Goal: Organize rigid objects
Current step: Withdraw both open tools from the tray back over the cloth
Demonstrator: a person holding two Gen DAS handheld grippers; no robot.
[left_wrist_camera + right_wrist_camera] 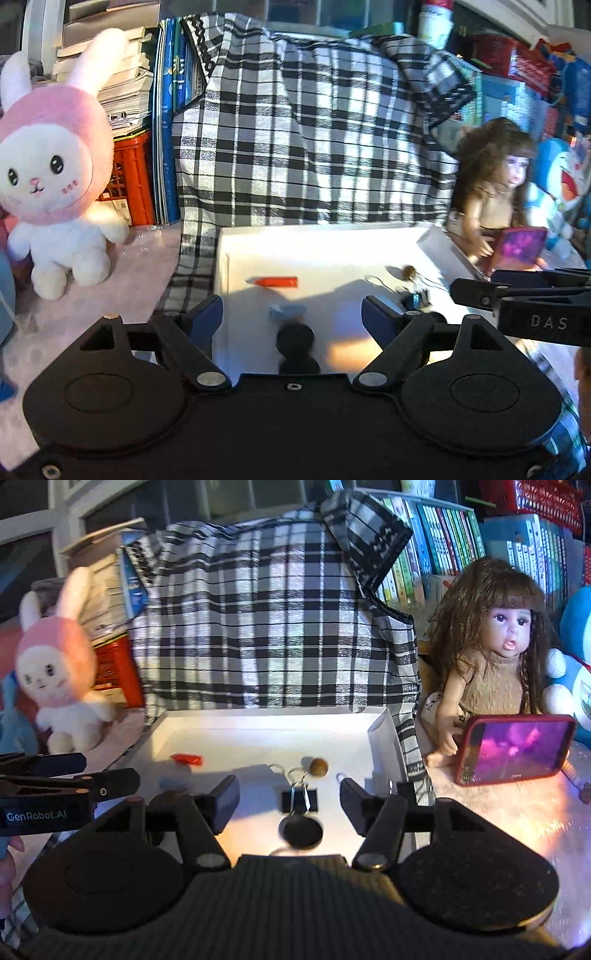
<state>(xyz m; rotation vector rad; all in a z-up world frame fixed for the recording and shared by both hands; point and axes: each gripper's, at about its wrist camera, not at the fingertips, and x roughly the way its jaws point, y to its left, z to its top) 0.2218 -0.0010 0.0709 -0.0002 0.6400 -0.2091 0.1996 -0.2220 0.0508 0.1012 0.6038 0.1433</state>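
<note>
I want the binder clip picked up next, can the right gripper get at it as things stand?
Probably yes. The right gripper is open, and the binder clip lies in the white tray straight ahead between its fingers, nothing covering it. The black disc sits just nearer.

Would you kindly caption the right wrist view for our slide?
Open right gripper above a white tray holding a binder clip, black disc and brown bead.

white tray (380, 734) | black-white checked cloth (266, 627) | red-orange piece (277, 282) | pink-white bunny (51, 166)
</note>
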